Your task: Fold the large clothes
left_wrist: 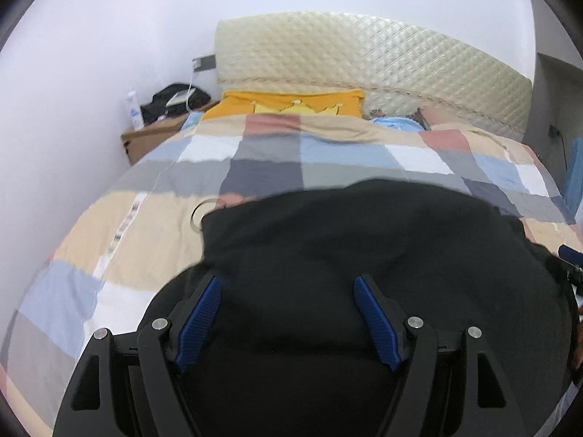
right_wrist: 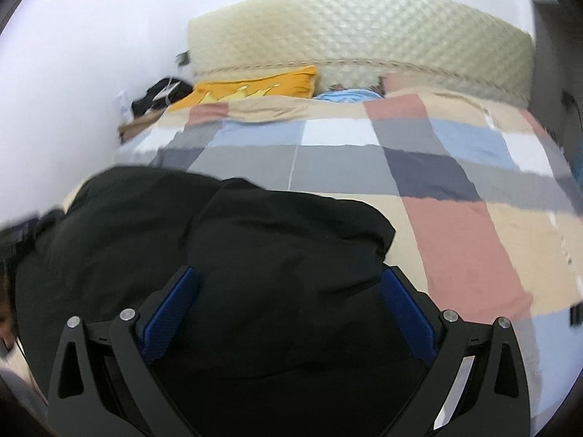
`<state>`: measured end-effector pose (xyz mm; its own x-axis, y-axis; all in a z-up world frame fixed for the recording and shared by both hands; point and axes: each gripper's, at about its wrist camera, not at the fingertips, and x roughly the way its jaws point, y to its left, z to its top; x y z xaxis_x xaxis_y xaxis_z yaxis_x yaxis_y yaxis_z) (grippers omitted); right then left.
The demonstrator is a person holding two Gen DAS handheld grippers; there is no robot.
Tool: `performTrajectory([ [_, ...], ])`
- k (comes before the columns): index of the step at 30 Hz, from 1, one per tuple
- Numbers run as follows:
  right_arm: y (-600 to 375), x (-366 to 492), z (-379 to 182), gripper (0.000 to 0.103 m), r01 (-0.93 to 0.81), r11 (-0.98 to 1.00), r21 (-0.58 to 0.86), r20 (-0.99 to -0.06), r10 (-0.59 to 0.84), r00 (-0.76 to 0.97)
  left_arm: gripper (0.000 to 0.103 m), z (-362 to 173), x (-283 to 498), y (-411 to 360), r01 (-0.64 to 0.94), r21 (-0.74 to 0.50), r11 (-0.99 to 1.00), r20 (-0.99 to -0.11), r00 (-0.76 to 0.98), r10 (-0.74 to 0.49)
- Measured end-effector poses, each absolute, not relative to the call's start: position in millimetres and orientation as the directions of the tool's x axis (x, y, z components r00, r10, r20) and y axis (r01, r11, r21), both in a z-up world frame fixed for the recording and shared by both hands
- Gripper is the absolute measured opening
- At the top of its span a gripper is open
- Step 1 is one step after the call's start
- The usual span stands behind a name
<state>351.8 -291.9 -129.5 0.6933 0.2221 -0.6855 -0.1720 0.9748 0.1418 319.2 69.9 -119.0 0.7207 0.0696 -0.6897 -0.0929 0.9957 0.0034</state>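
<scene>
A large black garment [left_wrist: 346,240] lies spread on a bed with a checked quilt [left_wrist: 109,225]. In the left wrist view my left gripper [left_wrist: 288,282] is open, its blue pads [left_wrist: 198,320] apart, hovering over the garment's near part. In the right wrist view the same garment [right_wrist: 255,240] fills the lower left, with a fold line running down its middle. My right gripper [right_wrist: 289,275] is open and empty over the garment's near right part, close to its right edge. The near hem is hidden under both grippers.
A cream quilted headboard [left_wrist: 364,54] stands at the far end with an orange pillow [left_wrist: 291,100] and a blue pillow [left_wrist: 397,122]. A wooden bedside table [left_wrist: 153,134] at far left holds a bottle and a black bag. Bare quilt [right_wrist: 455,218] lies right of the garment.
</scene>
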Motion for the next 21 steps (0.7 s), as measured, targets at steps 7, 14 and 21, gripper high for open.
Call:
performTrajectory([
  [7, -291, 350, -163, 0.101, -0.179, 0.967, 0.181, -0.696, 0.255, 0.672, 0.083, -134, 322, 74, -0.079, -0.026, 0.997, -0.723, 0.690, 0.036],
  [14, -289, 347, -176, 0.102, -0.170, 0.967, 0.188, -0.678, 0.253, 0.690, 0.086, -147, 323, 68, -0.067, -0.018, 0.998, -0.750, 0.661, 0.030],
  [21, -289, 342, -174, 0.102, -0.145, 0.972, 0.186, -0.689, 0.234, 0.686, 0.087, -151, 321, 64, -0.098, -0.007, 0.995, -0.745, 0.664, 0.060],
])
